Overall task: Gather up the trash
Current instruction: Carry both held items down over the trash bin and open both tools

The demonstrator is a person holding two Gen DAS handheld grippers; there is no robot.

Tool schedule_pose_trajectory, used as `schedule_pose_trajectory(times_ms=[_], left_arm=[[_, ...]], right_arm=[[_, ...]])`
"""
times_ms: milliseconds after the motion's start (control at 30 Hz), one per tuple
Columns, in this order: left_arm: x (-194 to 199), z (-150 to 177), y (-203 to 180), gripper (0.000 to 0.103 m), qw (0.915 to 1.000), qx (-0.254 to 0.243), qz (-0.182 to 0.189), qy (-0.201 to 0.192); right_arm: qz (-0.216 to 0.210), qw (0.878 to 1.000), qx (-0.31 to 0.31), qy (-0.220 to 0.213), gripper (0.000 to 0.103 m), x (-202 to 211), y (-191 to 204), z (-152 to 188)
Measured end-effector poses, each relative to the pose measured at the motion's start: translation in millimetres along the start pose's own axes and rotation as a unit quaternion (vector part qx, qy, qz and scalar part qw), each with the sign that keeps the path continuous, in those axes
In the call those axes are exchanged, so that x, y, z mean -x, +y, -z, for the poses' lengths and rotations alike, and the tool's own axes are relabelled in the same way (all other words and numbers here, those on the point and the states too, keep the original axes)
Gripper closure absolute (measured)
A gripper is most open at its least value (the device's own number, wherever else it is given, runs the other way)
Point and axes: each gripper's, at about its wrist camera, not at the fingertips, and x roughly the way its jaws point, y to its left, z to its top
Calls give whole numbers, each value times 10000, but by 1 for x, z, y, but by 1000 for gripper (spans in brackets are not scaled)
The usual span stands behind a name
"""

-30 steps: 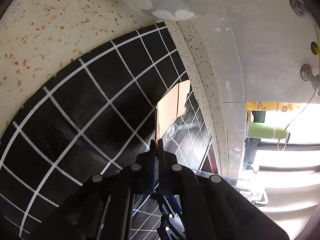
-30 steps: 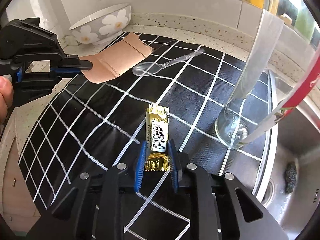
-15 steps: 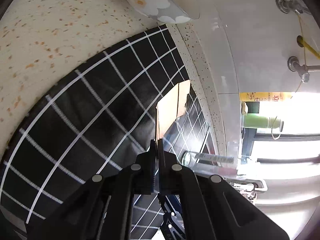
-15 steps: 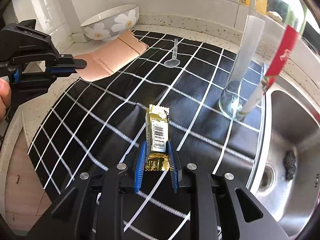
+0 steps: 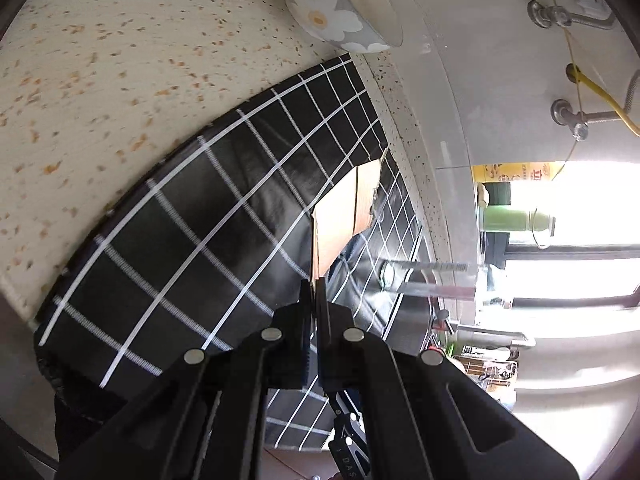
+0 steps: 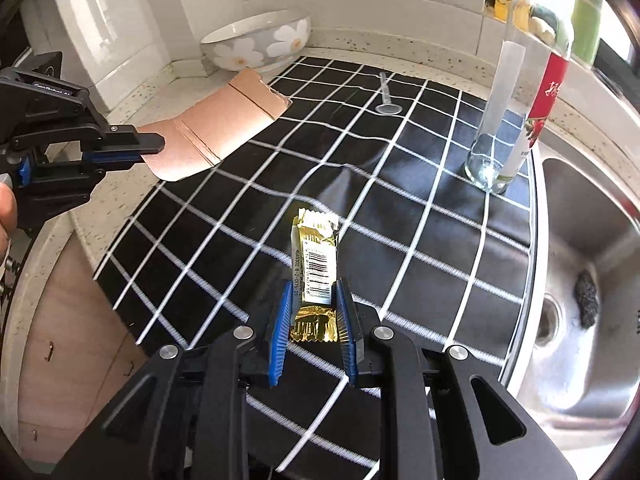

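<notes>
My left gripper (image 5: 314,286) is shut on the edge of a brown cardboard piece (image 5: 344,216) and holds it above the black checked mat (image 5: 180,248). In the right wrist view the left gripper (image 6: 154,145) and the cardboard (image 6: 216,124) hang over the mat's left side. My right gripper (image 6: 310,294) is shut on a gold snack wrapper (image 6: 314,256) with a barcode, held above the mat (image 6: 420,208). A clear plastic spoon (image 6: 387,98) lies on the mat at the back.
A flowered bowl (image 6: 258,44) stands on the speckled counter (image 6: 160,88) at the back corner. A tall clear bottle with a red label (image 6: 516,108) stands at the mat's right edge beside the steel sink (image 6: 592,264). Cabinet fronts drop away at the left.
Both grippers have risen and pulled back from the counter with their items still held. The spoon, earlier near the cardboard, now lies farther back on the mat.
</notes>
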Motion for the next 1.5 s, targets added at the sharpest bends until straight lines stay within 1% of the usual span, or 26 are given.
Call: schedule_pose_trajectory(times_ms=[167, 333, 600, 733, 867, 1067, 1300, 1500], left_arm=[[24, 12, 10, 101, 9999, -124, -9, 6], [44, 24, 27, 101, 9999, -115, -14, 58], [74, 50, 62, 101, 9993, -235, -176, 241], [89, 64, 83, 101, 9991, -206, -231, 293], [101, 77, 98, 101, 9982, -306, -340, 399], [112, 94, 116, 101, 9968, -382, -450, 533], [120, 112, 147, 101, 9959, -242, -528, 690], [110, 129, 172, 101, 9918, -194, -781, 993]], right_arm=[[28, 10000, 30, -55, 83, 12, 20, 14], [45, 9999, -24, -110, 83, 26, 38, 31], [53, 10000, -15, 37, 83, 36, 66, 60], [51, 10000, -6, 76, 83, 42, 80, 75], [27, 9999, 23, 140, 83, 44, 94, 86], [-35, 9997, 174, 189, 83, 47, 114, 94], [-125, 9988, 379, 291, 83, 44, 136, 103], [-175, 9975, 482, 482, 83, 34, 149, 116]])
